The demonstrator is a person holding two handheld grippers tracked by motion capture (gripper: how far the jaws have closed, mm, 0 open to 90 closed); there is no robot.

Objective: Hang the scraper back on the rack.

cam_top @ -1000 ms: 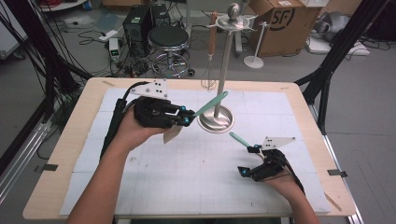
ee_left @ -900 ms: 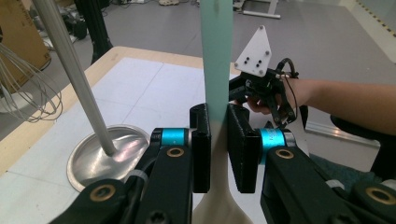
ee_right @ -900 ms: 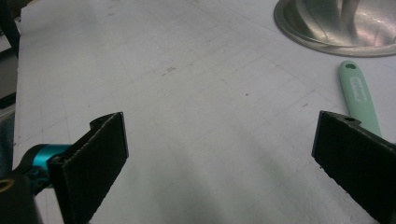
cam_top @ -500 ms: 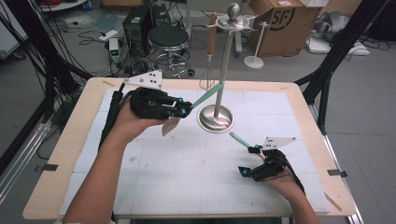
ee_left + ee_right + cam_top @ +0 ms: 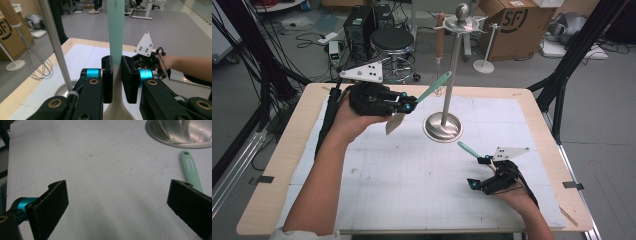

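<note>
Left gripper (image 5: 409, 106), jaws clamped on the green spatula (image 5: 433, 87), tilts its handle up towards the utensil stand (image 5: 451, 75), presumably for hanging; right gripper (image 5: 477, 172) rests on the table (image 5: 532, 107), jaws spread, empty.

left hand-held gripper (image 5: 408, 106): raised, clamped | right hand-held gripper (image 5: 477, 172): low, jaws wide

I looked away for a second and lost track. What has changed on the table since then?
The left tool, still shut on the mint spatula, has lifted it up and away from the person, toward the top of the metal stand. The right tool stays open by the second mint utensil on the mat.
</note>
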